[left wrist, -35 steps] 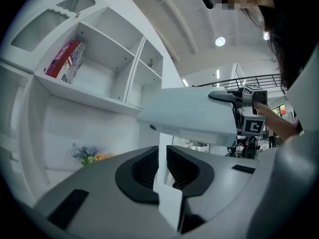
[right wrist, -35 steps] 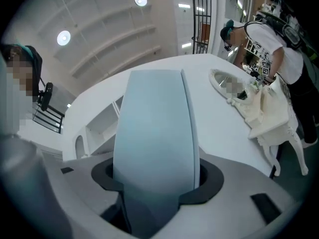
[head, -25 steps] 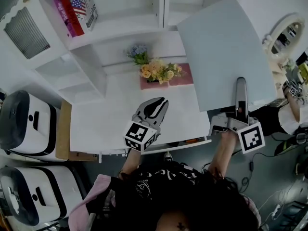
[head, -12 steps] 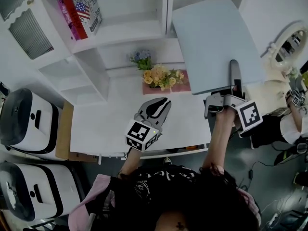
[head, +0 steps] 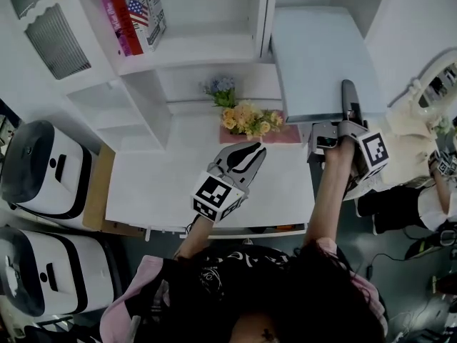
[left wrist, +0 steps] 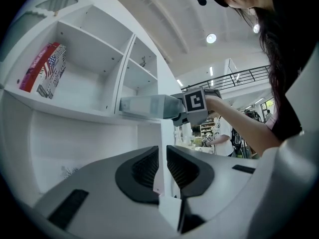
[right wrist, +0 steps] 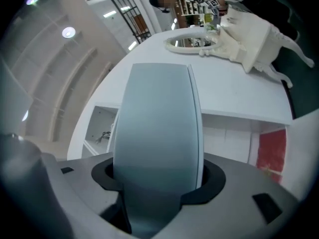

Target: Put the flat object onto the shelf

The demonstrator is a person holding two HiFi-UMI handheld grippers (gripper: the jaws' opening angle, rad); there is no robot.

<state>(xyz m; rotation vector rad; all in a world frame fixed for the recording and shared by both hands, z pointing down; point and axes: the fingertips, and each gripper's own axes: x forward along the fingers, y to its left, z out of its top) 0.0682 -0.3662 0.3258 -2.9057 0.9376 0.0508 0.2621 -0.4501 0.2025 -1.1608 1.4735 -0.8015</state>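
The flat object (head: 318, 63) is a pale blue-grey board. My right gripper (head: 348, 93) is shut on its near edge and holds it about level. Its far edge reaches into the upper right compartment of the white shelf unit (head: 214, 45). In the right gripper view the flat object (right wrist: 157, 123) fills the space between the jaws of the right gripper (right wrist: 157, 183). The left gripper view shows the flat object (left wrist: 144, 106) level with a shelf board. Over the white desk, my left gripper (head: 255, 148) is shut with nothing in it; the left gripper (left wrist: 162, 153) points at the shelf post.
A red book and a flag-print box (head: 132, 13) stand in the upper left compartment. Yellow and blue flowers (head: 250, 118) sit at the back of the desk (head: 164, 184). White machines (head: 39, 166) stand at the left, an ornate mirror (head: 435, 84) and another person (head: 435, 191) at the right.
My right gripper has carried the flat object left and toward the shelf, rolling it from tilted to about level. The left gripper has risen slightly, still shut.
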